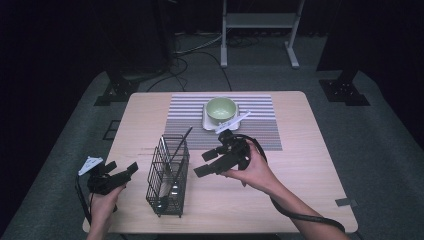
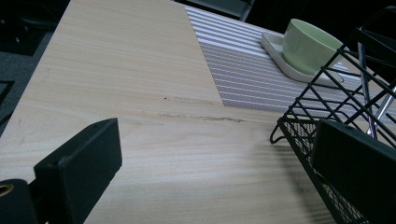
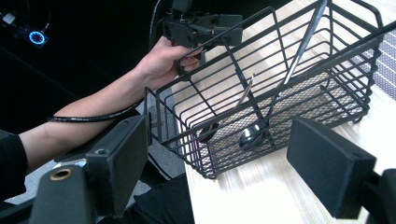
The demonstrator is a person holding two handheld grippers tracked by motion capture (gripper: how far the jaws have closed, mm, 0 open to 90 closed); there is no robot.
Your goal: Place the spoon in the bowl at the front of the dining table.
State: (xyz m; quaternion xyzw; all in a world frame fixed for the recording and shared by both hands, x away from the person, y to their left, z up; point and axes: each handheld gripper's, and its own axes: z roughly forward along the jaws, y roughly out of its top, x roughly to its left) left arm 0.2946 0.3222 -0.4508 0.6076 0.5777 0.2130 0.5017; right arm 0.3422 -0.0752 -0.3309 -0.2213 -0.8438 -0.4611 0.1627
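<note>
A black wire basket [image 1: 167, 175] stands on the near left part of the wooden table [image 1: 300, 165], with a long dark utensil and a spoon [image 3: 250, 134] leaning inside it. My left gripper [image 1: 122, 167] is open just left of the basket [image 2: 327, 112], with nothing between its jaws [image 2: 215, 172]. My right gripper [image 1: 201, 163] is open to the right of the basket [image 3: 280, 88], pointing at it, and it is also empty [image 3: 224, 163]. A green bowl [image 1: 221, 108] sits on a white square plate [image 1: 206, 122] on the striped placemat [image 1: 260, 125].
A white utensil [image 1: 234, 121] lies against the plate's near edge. Bare wood [image 2: 130, 84] stretches left of the placemat [image 2: 243, 70]. Beyond the table are a white metal stand [image 1: 257, 30], cables and dark stand feet on grey carpet.
</note>
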